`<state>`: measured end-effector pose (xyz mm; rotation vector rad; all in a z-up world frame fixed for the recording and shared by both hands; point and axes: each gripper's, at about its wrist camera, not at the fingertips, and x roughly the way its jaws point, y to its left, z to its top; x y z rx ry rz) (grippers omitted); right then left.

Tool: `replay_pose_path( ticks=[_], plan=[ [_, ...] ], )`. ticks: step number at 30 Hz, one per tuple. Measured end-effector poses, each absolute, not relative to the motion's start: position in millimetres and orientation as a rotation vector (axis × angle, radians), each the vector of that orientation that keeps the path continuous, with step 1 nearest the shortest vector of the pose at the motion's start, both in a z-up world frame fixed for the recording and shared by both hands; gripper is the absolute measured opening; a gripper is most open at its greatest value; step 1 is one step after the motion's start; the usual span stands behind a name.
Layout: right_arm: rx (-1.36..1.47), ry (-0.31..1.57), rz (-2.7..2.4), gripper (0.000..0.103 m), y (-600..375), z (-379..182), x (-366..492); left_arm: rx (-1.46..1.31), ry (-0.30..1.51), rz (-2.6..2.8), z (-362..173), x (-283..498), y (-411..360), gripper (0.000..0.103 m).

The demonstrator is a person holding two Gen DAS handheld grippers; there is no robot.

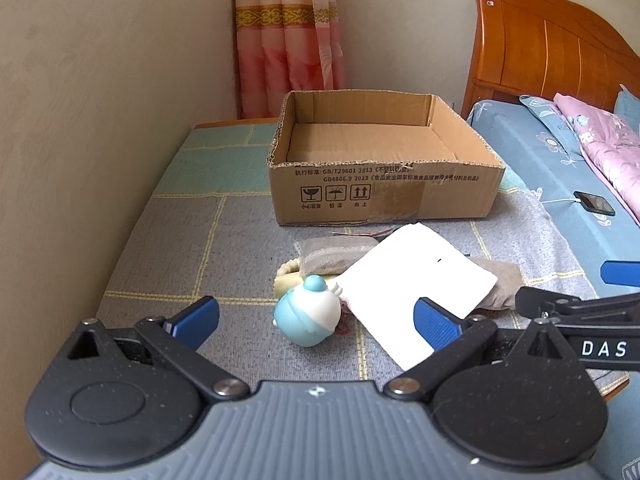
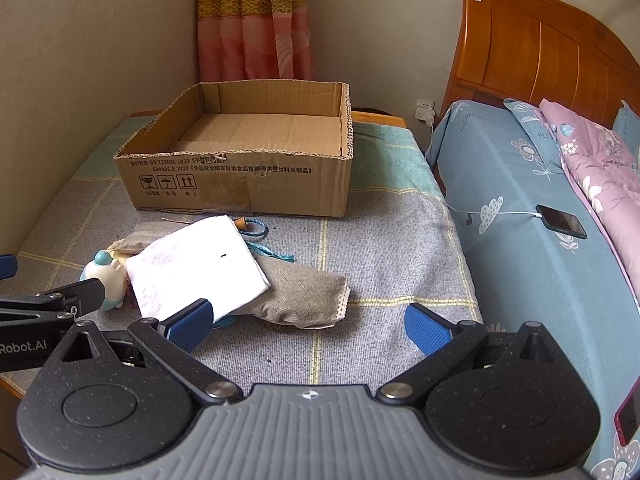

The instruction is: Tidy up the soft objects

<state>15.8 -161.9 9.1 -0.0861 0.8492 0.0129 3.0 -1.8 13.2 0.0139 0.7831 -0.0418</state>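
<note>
Start of the task, judged from how things lie: nothing has yet been put away. The cardboard box (image 1: 384, 160) stands at 12 o'clock on the cloth-covered tabletop (image 1: 168, 264), open at the top; its floor shows bare cardboard in both views, with no contents visible.

All the soft objects lie in one loose pile in front of the box, between it and the grippers. In the left wrist view, the blue-and-white toy (image 1: 308, 312) lies on its side nearest the camera, at 12 o'clock between the jaws. A white folded cloth (image 1: 416, 284) lies at 1 o'clock, touching the toy and resting over a grey fabric pouch (image 2: 296, 296), whose lace-edged end sticks out at the right. A second, smaller mesh pouch (image 1: 332, 256) and a cream item partly hidden beneath it lie behind the toy. Blue cord (image 2: 260, 236) trails from under the cloth; what it belongs to cannot be told.

The left gripper (image 1: 316, 320) hovers above the toy with jaws spread wide and empty. The right gripper (image 2: 308, 320) hovers near the pouch's near edge, jaws likewise released and holding nothing.

Left to do, by this judgement: every item of the pile must still go into the box. A phone (image 2: 560, 222) on the bed (image 2: 520, 240) at 2 o'clock is on its charging cable and plays no part.
</note>
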Motion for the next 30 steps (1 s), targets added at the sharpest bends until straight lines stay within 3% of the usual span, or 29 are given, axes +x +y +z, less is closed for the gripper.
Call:
replay_pose_path(
  ticks=[14, 30],
  plan=[
    [-0.136, 0.792, 0.073, 0.103, -175, -12, 20, 0.047, 0.823, -0.068, -25, 17, 18, 0.102],
    [-0.184, 0.891, 0.131, 0.103, -189, -72, 35, 0.008, 0.922, -0.069, -68, 30, 36, 0.103]
  ],
)
